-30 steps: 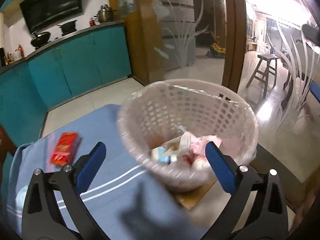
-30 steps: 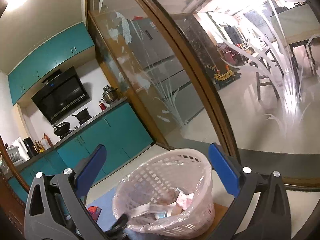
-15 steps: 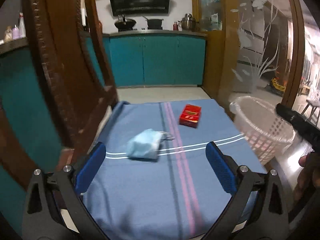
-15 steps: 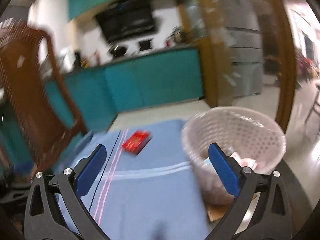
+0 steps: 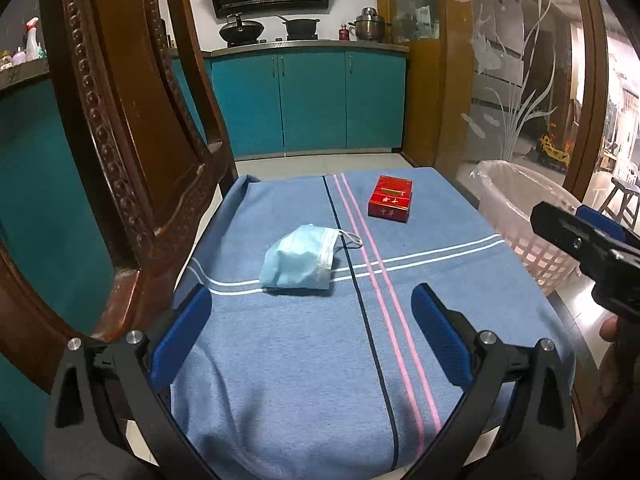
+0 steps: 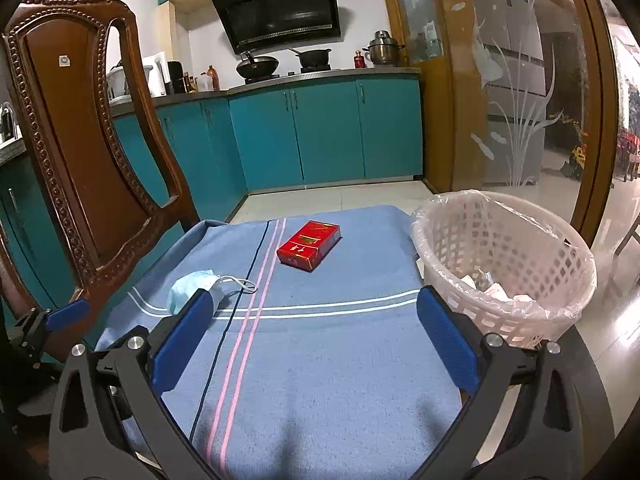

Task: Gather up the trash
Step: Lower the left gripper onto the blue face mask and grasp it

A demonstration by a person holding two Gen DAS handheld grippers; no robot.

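A crumpled light-blue face mask (image 5: pixel 299 259) lies on the blue striped cloth (image 5: pixel 304 360), just beyond my open left gripper (image 5: pixel 311 326). Farther back sits a red cigarette pack (image 5: pixel 391 204). In the right wrist view the mask (image 6: pixel 192 289) is partly behind my left blue finger, the red pack (image 6: pixel 309 245) lies ahead, and my right gripper (image 6: pixel 316 334) stands open and holds nothing. A pink lattice basket (image 6: pixel 504 270) lined with a clear bag stands at the cloth's right edge with scraps inside. From the left wrist view the right gripper shows as a black bar at the right.
A carved wooden chair back (image 6: pixel 86 132) rises at the left edge of the cloth (image 6: pixel 320 360). Teal kitchen cabinets (image 6: pixel 324 132) and a stove with pans stand behind. A frosted glass partition (image 6: pixel 516 92) is at the right. A person's hand (image 5: pixel 612 328) shows low right.
Both grippers have swung left from the basket to face the cloth. The mask and red pack are now ahead, and the basket has shifted to the right side of both views.
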